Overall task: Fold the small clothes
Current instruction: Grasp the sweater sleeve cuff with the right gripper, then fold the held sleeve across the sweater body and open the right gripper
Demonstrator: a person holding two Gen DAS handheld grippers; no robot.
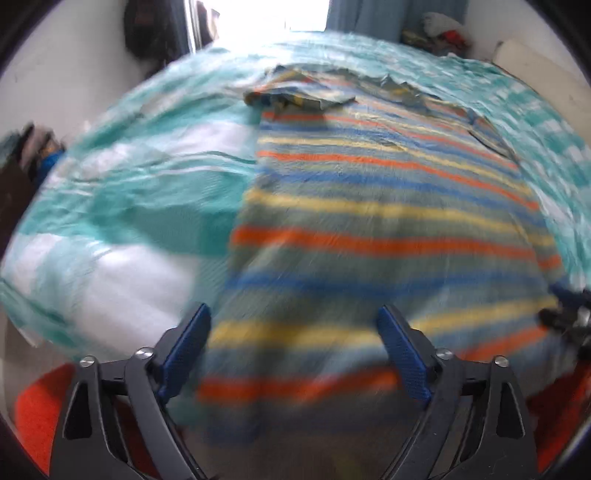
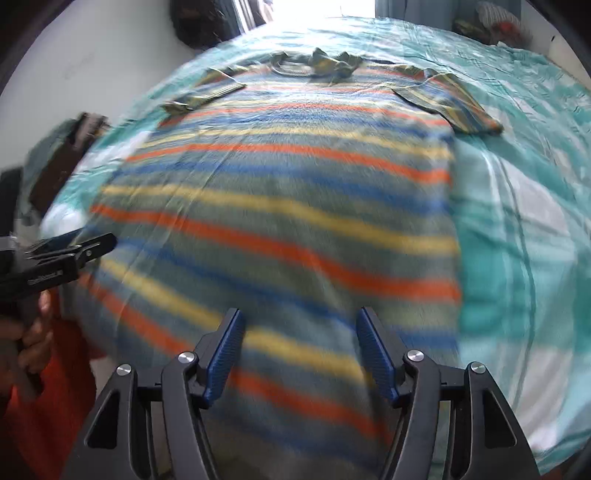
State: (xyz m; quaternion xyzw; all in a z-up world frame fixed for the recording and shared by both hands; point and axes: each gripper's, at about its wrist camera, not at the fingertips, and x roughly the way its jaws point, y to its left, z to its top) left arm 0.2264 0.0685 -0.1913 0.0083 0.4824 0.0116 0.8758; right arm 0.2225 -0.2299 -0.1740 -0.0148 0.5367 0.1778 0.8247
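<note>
A striped T-shirt in orange, blue, yellow and grey-green lies flat on the bed, collar at the far end, both short sleeves folded in. It also fills the right wrist view. My left gripper is open over the shirt's near left hem, empty. My right gripper is open over the near right hem, empty. The left gripper also shows at the left edge of the right wrist view. Both views are motion-blurred.
The bed has a teal and white checked sheet, also seen in the right wrist view. A pile of clothes lies at the far right corner. White walls flank the bed. My orange sleeve is at lower left.
</note>
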